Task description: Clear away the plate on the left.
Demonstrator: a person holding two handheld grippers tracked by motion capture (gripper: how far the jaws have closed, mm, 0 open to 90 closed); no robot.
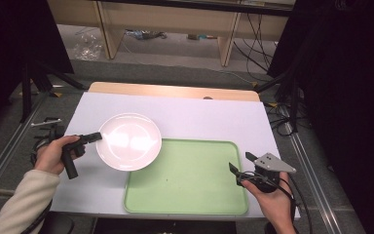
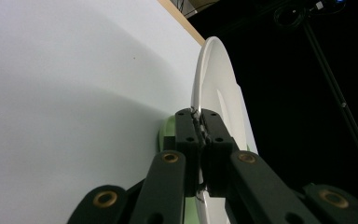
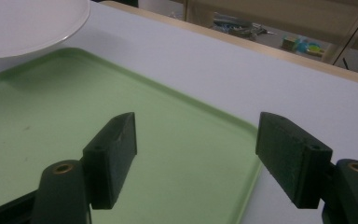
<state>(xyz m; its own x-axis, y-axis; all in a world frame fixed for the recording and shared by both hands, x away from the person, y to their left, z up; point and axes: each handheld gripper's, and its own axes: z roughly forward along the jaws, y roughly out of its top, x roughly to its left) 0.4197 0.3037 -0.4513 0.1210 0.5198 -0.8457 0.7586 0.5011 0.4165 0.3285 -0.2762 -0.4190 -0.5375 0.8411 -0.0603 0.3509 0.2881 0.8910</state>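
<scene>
A white plate (image 1: 129,141) hangs over the white table cover, its right part over the top-left corner of the green tray (image 1: 195,180). My left gripper (image 1: 96,137) is shut on the plate's left rim. In the left gripper view the plate (image 2: 214,79) stands edge-on with both pads (image 2: 200,126) clamped on its rim. My right gripper (image 1: 240,164) stands open above the tray's right edge, nothing between its fingers. In the right gripper view the open gripper (image 3: 196,154) looks across the tray (image 3: 42,121) toward the plate (image 3: 23,23).
The white table cover (image 1: 199,117) reaches a wooden strip (image 1: 175,90) at the far edge. Dark stands and cables flank the table on both sides. Wooden furniture legs stand on the floor beyond.
</scene>
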